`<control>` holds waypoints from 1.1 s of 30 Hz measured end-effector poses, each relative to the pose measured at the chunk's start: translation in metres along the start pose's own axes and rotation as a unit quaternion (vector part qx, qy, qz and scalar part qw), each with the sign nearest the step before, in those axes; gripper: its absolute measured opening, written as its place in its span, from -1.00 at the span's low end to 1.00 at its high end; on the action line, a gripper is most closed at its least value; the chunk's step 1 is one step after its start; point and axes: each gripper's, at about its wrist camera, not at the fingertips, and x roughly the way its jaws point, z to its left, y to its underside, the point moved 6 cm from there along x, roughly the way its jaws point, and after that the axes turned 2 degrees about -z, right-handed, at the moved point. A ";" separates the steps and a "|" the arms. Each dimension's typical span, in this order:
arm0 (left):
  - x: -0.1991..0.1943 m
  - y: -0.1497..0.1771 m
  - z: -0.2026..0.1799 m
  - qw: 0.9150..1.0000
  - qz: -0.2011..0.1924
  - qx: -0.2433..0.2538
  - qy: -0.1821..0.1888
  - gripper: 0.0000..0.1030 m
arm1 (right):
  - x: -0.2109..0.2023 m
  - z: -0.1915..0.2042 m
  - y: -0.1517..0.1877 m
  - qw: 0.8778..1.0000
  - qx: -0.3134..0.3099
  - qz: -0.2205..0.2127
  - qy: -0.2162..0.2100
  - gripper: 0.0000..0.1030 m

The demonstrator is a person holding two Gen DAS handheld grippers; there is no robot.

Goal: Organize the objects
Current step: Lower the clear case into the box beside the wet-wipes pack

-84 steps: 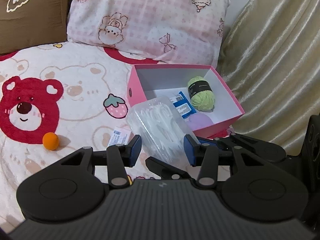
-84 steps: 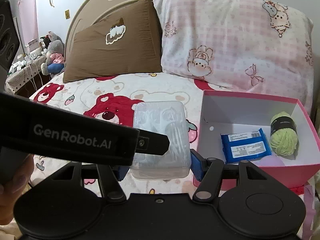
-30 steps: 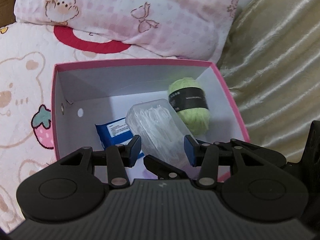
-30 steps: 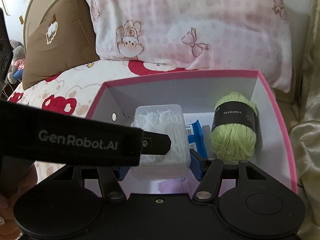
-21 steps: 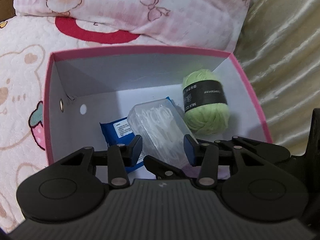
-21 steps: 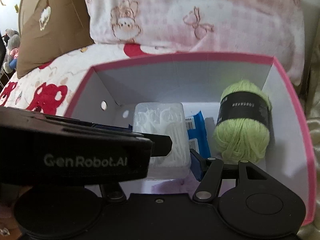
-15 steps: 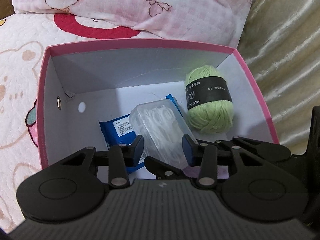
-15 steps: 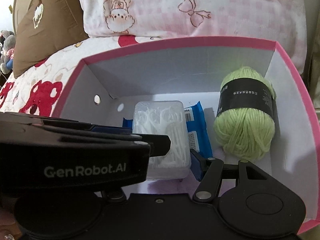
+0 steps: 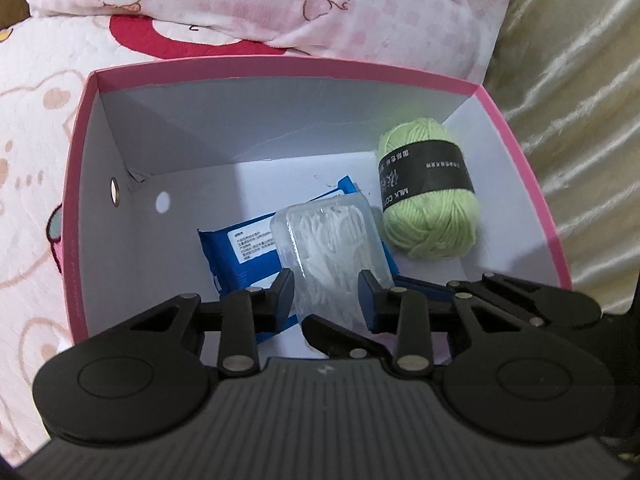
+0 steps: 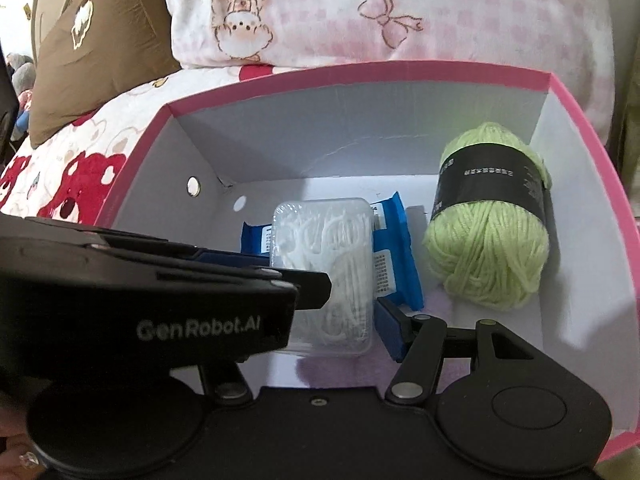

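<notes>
Though light and stiff, looks slippery, this floss box (image 10: 320, 240): pinched mid-sides in right gripper (image 10: 332, 320), just been closing left gripper (image 9: 326, 284) round it, contact unclear.

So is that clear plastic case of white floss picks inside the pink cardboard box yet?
Inside. The clear plastic case of floss picks sits below the pink cardboard box's rim, over the blue packet.

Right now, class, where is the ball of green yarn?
In both wrist views the green yarn lies inside the pink box, on the right by its wall, just right of the clear floss-pick case.
</notes>
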 end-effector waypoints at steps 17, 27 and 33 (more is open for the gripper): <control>0.010 0.000 -0.005 0.999 -0.014 -0.029 0.025 -0.32 | -0.005 -0.011 -0.002 0.999 -0.003 -0.017 0.051 0.24; -0.055 0.000 -0.015 0.998 -0.030 0.030 0.046 -0.21 | -0.071 0.007 0.012 0.997 -0.016 -0.075 0.026 0.26; -0.093 0.005 -0.016 0.998 -0.016 0.038 0.057 -0.20 | -0.102 0.029 0.013 0.996 -0.030 -0.084 0.023 0.27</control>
